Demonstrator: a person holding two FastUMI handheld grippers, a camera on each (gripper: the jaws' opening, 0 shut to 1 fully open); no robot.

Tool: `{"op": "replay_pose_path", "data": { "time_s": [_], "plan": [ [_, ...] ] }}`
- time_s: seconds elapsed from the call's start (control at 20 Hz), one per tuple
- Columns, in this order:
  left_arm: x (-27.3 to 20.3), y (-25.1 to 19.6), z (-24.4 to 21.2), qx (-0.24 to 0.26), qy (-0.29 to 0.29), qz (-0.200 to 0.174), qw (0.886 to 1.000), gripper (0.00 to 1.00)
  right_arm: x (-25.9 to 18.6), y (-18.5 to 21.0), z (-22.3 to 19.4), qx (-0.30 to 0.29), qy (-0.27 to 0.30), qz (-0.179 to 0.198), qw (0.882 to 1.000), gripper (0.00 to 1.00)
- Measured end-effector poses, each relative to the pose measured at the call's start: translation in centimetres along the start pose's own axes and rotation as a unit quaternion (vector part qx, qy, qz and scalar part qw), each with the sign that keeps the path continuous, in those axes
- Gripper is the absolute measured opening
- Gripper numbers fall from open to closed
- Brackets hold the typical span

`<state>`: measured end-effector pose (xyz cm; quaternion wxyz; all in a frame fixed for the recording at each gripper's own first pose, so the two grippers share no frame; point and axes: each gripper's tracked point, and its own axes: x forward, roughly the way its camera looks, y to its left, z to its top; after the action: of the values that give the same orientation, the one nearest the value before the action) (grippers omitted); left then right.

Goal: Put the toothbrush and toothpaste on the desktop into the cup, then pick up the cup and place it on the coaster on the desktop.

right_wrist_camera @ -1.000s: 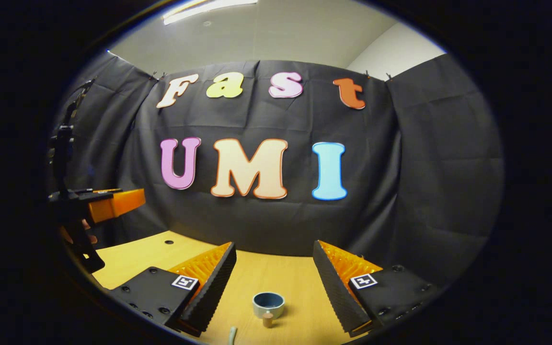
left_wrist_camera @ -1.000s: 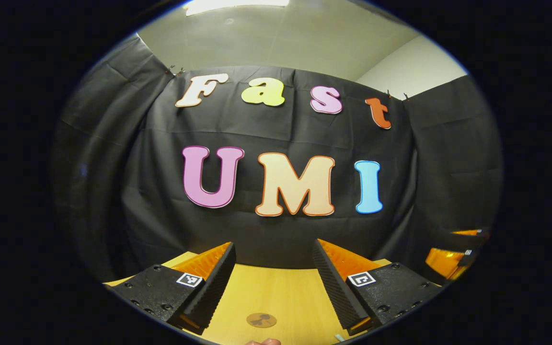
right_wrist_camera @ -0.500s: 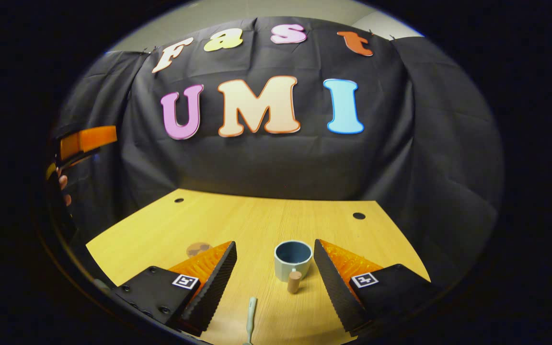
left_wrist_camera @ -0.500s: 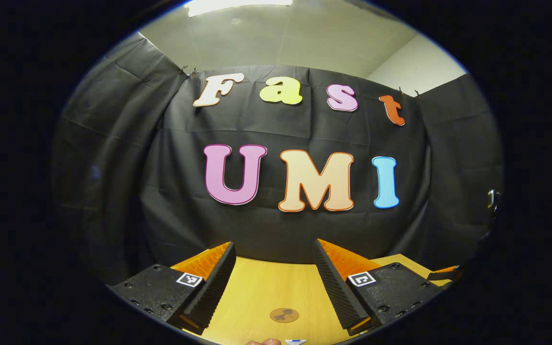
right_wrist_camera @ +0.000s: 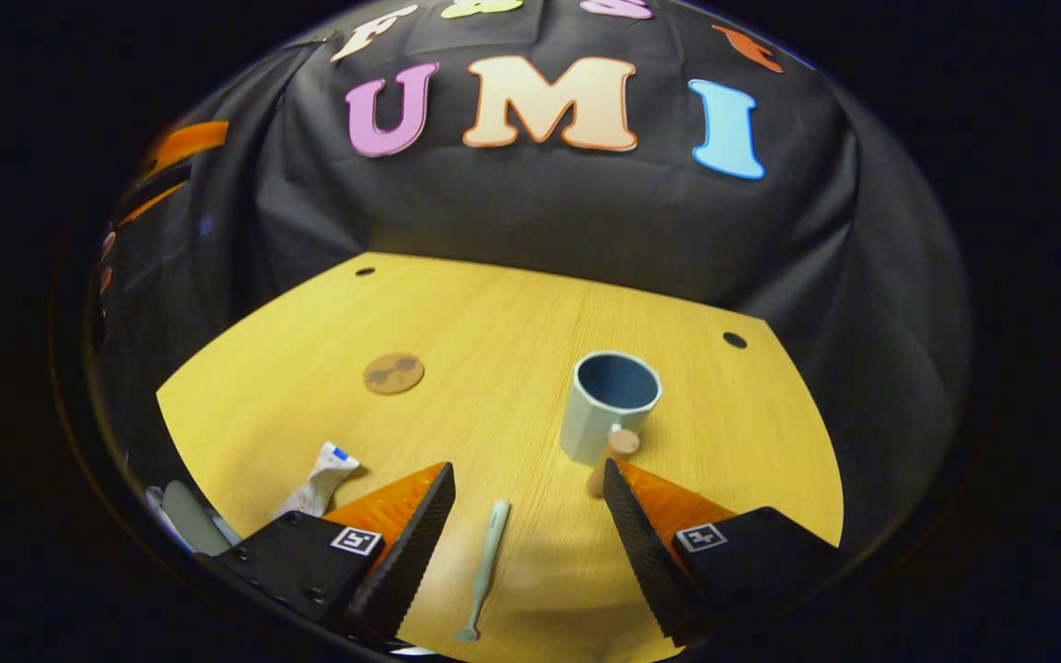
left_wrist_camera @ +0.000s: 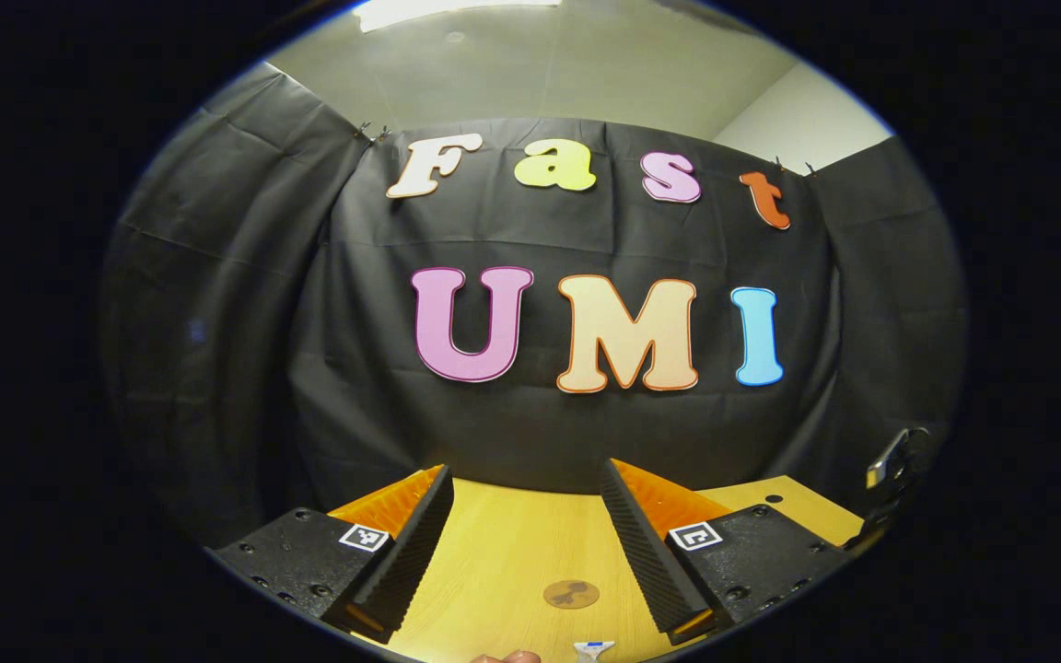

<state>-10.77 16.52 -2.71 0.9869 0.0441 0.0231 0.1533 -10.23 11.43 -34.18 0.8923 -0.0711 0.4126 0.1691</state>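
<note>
Jaws of both grippers apart, empty. Left gripper [left_wrist_camera: 526,543] over wood-grain desk [right_wrist_camera: 494,322], round brown coaster [left_wrist_camera: 571,594] ahead. Right gripper [right_wrist_camera: 526,543] above slim pale toothbrush [right_wrist_camera: 484,566]; crumpled white toothpaste tube [right_wrist_camera: 320,479] to left, glazed blue-grey cup [right_wrist_camera: 609,414] with peg handle to right. Likely first step: descend, close on toothbrush.

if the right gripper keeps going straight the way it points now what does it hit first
Most likely the toothbrush, lying on the desktop between the open right gripper fingers. The cup stands farther on, toward the right finger; depth is uncertain.
</note>
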Motion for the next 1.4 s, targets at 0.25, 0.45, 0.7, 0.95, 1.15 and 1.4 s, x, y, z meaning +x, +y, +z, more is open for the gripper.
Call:
{"op": "replay_pose_path", "data": {
  "time_s": [0.25, 0.45, 0.7, 0.95, 1.15, 1.4],
  "plan": [
    [-0.4, 0.7, -0.9, -0.001, 0.008, 0.01, 1.0, 0.93, 1.6, 1.5, -3.3, -0.014, 0.069, 0.011, 0.997, 1.0],
    [-0.8, 1.1, -1.8, 0.004, 0.02, 0.013, 1.0, 0.93, 2.3, 2.0, -6.4, -0.009, 0.134, 0.017, 0.991, 1.0],
    [-1.3, 1.0, -3.1, 0.002, 0.036, 0.013, 0.999, 0.94, 2.7, 1.9, -9.5, -0.002, 0.195, 0.016, 0.981, 1.0],
    [-1.5, 0.7, -4.2, 0.007, 0.049, 0.008, 0.999, 0.94, 3.9, 2.8, -10.0, 0.016, 0.219, 0.027, 0.975, 0.9],
    [-1.8, 0.0, -5.5, 0.015, 0.064, 0.001, 0.998, 0.94, 4.6, 2.9, -9.5, 0.02, 0.222, 0.03, 0.974, 0.7],
    [-1.9, -0.5, -6.8, 0.027, 0.079, -0.006, 0.997, 0.94, 4.4, 2.9, -9.7, 0.01, 0.241, 0.042, 0.969, 0.32]
  ]
}}
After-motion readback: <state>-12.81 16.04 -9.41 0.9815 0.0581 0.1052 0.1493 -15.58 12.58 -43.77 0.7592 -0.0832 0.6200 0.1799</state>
